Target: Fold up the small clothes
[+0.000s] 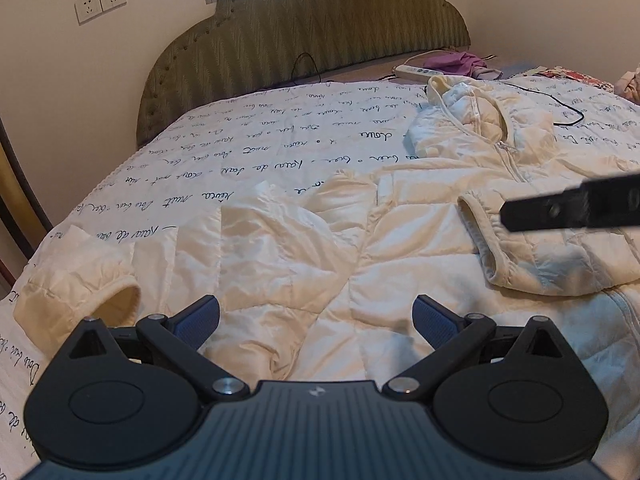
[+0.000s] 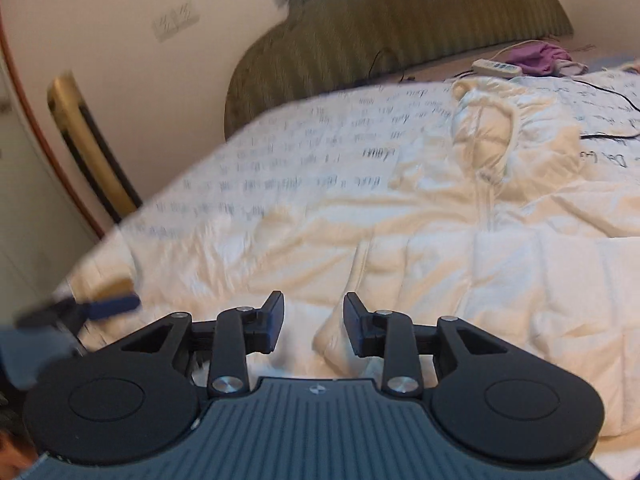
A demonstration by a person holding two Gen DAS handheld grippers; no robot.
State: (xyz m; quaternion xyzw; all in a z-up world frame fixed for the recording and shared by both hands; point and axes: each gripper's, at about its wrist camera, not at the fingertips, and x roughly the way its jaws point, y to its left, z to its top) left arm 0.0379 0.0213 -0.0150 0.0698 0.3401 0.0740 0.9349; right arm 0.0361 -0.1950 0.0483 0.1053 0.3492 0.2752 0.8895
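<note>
Cream quilted jacket lies spread across the bed, centre to right of frame, one cuff near the lower-left bed edge. Left tongs gape wide over it; right tongs stand narrowly parted, empty. Green headboard and pale wall fill the top.

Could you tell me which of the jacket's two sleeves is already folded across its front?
The sleeve by the right gripper: it lies across the jacket body. The other sleeve stretches outward, cuff beside the open left gripper.
</note>
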